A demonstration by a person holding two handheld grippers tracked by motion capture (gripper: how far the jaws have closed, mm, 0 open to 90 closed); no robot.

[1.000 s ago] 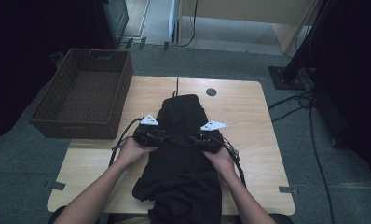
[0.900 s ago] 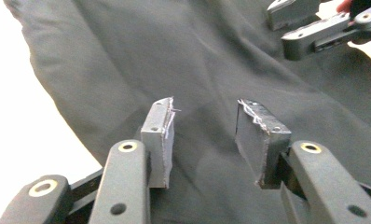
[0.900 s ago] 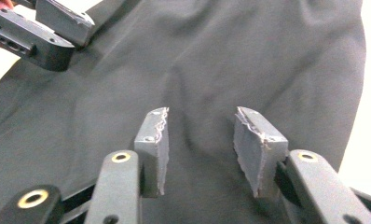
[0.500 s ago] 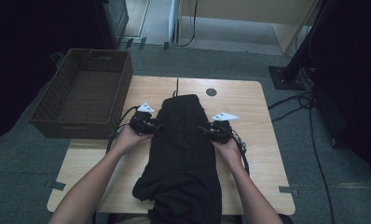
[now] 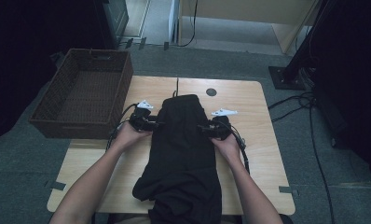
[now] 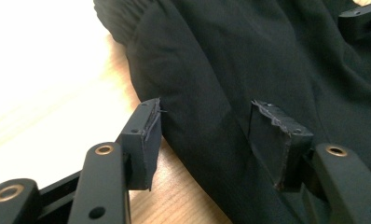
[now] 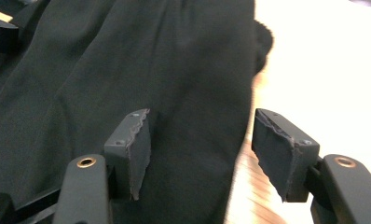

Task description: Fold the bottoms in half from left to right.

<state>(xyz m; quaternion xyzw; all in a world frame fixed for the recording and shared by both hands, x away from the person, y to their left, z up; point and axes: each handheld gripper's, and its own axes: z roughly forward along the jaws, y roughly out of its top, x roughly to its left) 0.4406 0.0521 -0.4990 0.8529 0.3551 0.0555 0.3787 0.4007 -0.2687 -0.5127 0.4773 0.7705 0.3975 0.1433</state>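
**Both jaws open at the garment's edges**

While the left hand-held gripper (image 5: 156,124) sits at the garment's (image 5: 186,158) 9 o'clock edge, its jaws stand apart, straddling a fold of black cloth (image 6: 230,93) without pinching it. At 3 o'clock, the right hand-held gripper (image 5: 203,128) is likewise spread, one jaw over the cloth (image 7: 127,70), the other over bare wood. The garment lies lengthwise down the middle of the counter (image 5: 258,154), its near end hanging off at 6 o'clock. A basket (image 5: 83,95) stands at 10 o'clock beside the counter.
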